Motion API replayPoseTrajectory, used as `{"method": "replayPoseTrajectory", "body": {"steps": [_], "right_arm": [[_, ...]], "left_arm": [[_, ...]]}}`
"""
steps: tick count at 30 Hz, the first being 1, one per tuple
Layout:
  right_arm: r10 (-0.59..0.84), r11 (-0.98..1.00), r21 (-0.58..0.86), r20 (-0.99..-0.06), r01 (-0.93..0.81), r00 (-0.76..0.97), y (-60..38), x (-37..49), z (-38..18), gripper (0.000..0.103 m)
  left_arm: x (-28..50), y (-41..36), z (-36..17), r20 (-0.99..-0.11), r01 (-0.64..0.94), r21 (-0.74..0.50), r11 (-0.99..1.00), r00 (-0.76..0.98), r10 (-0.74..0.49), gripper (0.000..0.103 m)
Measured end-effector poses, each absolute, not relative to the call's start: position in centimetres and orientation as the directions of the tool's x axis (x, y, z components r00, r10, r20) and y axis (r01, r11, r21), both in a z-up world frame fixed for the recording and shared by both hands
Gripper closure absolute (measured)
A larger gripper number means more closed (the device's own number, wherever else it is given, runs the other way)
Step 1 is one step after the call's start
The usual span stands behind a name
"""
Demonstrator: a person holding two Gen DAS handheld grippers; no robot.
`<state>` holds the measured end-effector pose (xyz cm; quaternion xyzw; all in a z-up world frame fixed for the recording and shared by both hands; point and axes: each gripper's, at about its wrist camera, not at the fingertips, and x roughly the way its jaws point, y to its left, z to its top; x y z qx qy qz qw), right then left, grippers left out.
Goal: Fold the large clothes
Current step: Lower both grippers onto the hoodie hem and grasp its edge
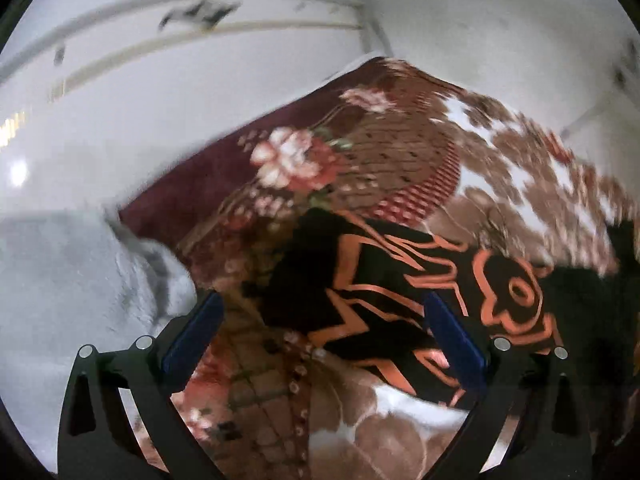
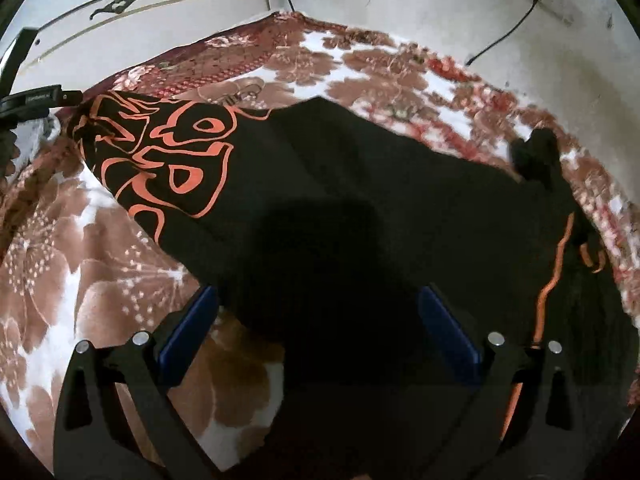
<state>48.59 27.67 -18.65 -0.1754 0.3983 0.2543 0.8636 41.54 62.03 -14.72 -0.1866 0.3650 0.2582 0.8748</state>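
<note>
Both claws are hanging wide open and gripping nothing: left claw (image 1: 320,336) and right claw (image 2: 316,328) are hovering over the black garment with orange line print (image 2: 340,216), which is lying spread on the brown-and-white floral blanket (image 2: 80,280). I'm guessing I'm lining up a fold; next I need an edge pinched.

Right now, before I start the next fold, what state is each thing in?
Left gripper: open, holding nothing, above the garment's printed end.
Right gripper: open, holding nothing, above the plain black part.
Black garment with orange print: spread mostly flat on the blanket, not yet folded small.
Floral blanket: laid out under the garment.
Grey cloth: bunched at the blanket's edge.
</note>
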Motion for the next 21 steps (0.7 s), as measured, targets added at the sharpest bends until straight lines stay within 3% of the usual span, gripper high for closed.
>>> {"method": "replayPoseTrajectory", "body": {"steps": [2, 5, 11, 19, 20, 21], "right_arm": [[0.309, 0.809, -0.079, -0.785, -0.582, 0.537, 27.8, 49.1, -19.1, 0.005], [0.305, 0.806, -0.074, -0.798, -0.587, 0.519, 28.1, 49.3, -20.1, 0.005], [0.300, 0.811, -0.068, -0.804, -0.581, 0.513, 28.1, 49.5, -21.2, 0.005], [0.269, 0.808, -0.117, -0.798, -0.577, 0.539, 28.6, 49.1, -22.6, 0.004], [0.269, 0.808, -0.117, -0.799, -0.577, 0.538, 28.6, 49.1, -22.6, 0.004], [0.271, 0.809, -0.111, -0.801, -0.577, 0.533, 28.6, 49.2, -22.7, 0.004]], "left_arm": [[41.7, 63.1, -15.4, -0.741, -0.585, -0.204, 0.785, 0.616, 0.267, 0.010], [41.6, 65.3, -17.2, -0.755, -0.603, -0.353, 0.716, 0.635, 0.163, 0.037], [40.8, 65.7, -18.1, -0.750, -0.622, -0.427, 0.656, 0.649, 0.127, 0.029], [40.1, 64.9, -18.2, -0.751, -0.614, -0.464, 0.639, 0.655, 0.085, 0.031], [40.6, 65.1, -18.9, -0.753, -0.617, -0.486, 0.619, 0.655, 0.060, 0.040], [41.3, 65.4, -19.9, -0.762, -0.624, -0.509, 0.592, 0.647, 0.028, 0.056]]}}
